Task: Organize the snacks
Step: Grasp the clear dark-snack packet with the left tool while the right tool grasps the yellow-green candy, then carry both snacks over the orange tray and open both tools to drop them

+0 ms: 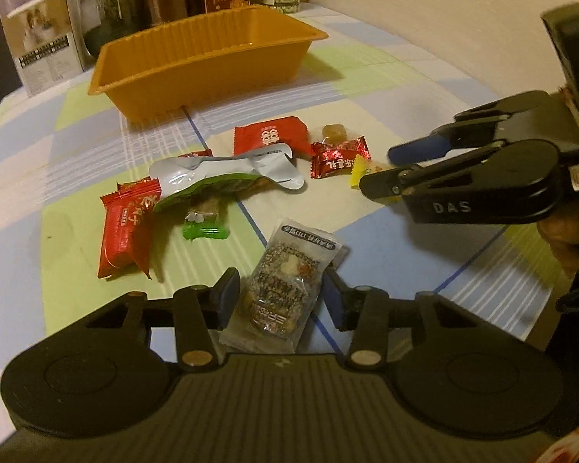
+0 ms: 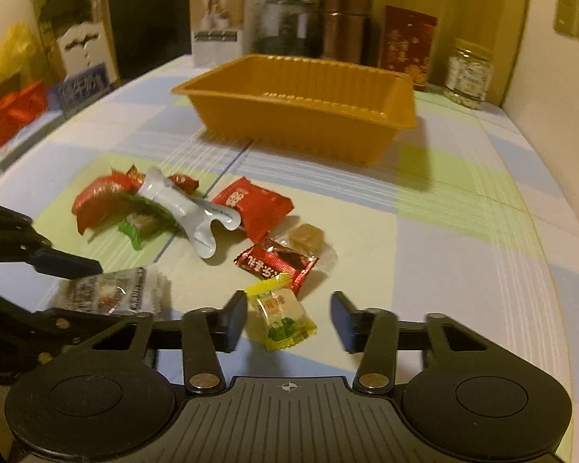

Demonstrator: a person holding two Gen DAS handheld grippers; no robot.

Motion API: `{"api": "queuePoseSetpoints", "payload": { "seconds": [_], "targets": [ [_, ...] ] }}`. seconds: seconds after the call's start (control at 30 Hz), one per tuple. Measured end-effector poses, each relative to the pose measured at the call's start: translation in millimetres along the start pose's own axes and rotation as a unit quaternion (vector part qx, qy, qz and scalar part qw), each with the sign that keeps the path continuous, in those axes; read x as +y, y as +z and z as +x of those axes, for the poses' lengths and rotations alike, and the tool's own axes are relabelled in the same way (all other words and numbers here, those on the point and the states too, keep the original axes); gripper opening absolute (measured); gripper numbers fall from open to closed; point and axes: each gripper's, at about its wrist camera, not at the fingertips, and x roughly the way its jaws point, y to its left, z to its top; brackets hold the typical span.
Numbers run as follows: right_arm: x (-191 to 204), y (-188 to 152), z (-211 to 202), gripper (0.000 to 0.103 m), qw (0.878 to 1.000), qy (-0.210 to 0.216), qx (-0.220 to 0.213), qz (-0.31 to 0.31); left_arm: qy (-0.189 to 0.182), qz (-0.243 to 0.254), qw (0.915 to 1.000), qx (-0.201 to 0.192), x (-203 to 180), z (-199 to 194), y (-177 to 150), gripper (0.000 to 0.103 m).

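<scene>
Left gripper (image 1: 280, 295) spread wide around nut bar (image 1: 283, 283), pads not touching wrapper. Right gripper (image 2: 288, 318) spread too, yellow candy (image 2: 283, 318) between fingers. Tray (image 1: 197, 44) far, empty. Advice: lower flat, close on wrapper middle, lift gently, avoid neighbour snacks.

nut bar (image 1: 281, 285) between open jaws, tray (image 1: 204, 58) beyond

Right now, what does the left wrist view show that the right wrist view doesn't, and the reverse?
Left wrist only: the left gripper open around the clear nut bar packet, and the lettering on the right gripper's body.

Right wrist only: the right gripper open around the yellow-green candy, plus red and blue boxes at the table edge.

Both: the empty orange tray, the red wrappers and the silver pouch.
</scene>
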Motion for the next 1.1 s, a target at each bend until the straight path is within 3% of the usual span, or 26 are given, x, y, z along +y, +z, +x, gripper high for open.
{"api": "queuePoseSetpoints", "payload": {
  "seconds": [0.07, 0.17, 0.27, 0.5, 0.63, 0.87, 1.1],
  "targets": [
    [4, -1, 1, 0.027, 1.0, 0.002, 0.008, -0.006, 0.006, 0.018, 0.9998, -0.004, -5, 0, 0, 0.045],
    [9, -1, -3, 0.024, 1.0, 0.005, 0.009, -0.007, 0.007, 0.046, 0.9988, -0.011, -10, 1, -2, 0.05],
    [8, -1, -9, 0.024, 1.0, 0.014, 0.008, 0.013, 0.002, 0.057, 0.9983, -0.015, -10, 2, -2, 0.048],
    [6, 7, -27, 0.023, 0.999, 0.014, -0.018, 0.043, -0.008, 0.011, 0.9999, -0.002, -4, -4, -2, 0.038],
    [3, 16, -39, 0.023, 0.997, 0.001, -0.047, 0.064, -0.006, -0.028, 0.9994, -0.018, 3, -15, 4, 0.037],
    [-12, 48, -53, 0.023, 0.989, -0.027, -0.103, 0.1, 0.017, -0.061, 0.9953, -0.072, 30, -35, 46, 0.037],
    [-28, 103, -38, 0.023, 0.98, -0.045, -0.157, 0.116, 0.044, -0.114, 0.9837, -0.131, 75, -26, 112, 0.037]
  ]
}}
